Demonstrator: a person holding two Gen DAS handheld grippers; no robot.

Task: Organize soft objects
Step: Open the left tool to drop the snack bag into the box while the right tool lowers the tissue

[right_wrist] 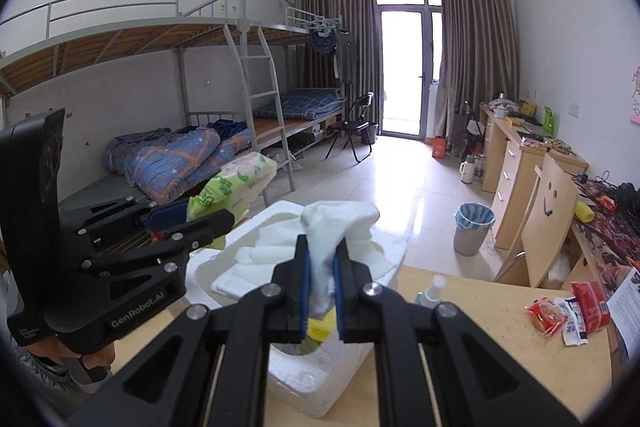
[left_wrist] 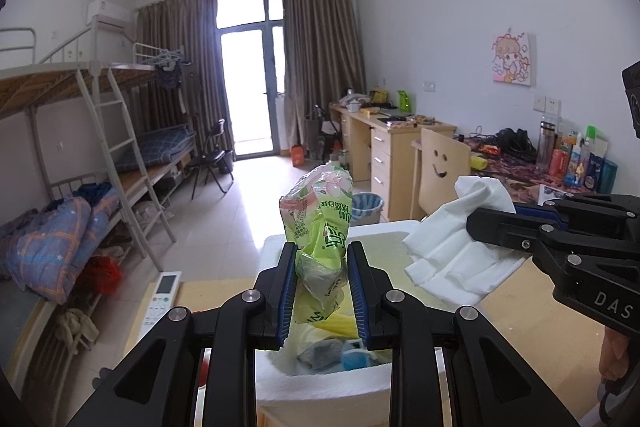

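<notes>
left hand-held gripper (left_wrist: pixel 321 287): clenched on a green tissue pack (left_wrist: pixel 320 223), which stands up between the blue pads (left_wrist: pixel 285 301), lifted above the foam box.
right hand-held gripper (right_wrist: pixel 321 291): clenched on a bunch of white cloth (right_wrist: pixel 340 223); the rest of the cloth drapes down over the far part of the box.
foam box (right_wrist: pixel 320 383): white styrofoam, sitting on the wooden worktop (right_wrist: pixel 480 355); inside the left wrist view shows a yellow item, a grey lump and something blue, too small to name.
remote control (left_wrist: pixel 162 301): white, lying flat on the worktop, left of the box.
snack packets (right_wrist: pixel 568 311): red and white, lying on the worktop, well to the right of the box.
spray bottle (right_wrist: pixel 430 293): small and clear, upright just beside the box.
room behind: bunk bed (right_wrist: pixel 180 75) with blue plaid quilt (right_wrist: pixel 172 167), curtains, glass balcony door.
</notes>
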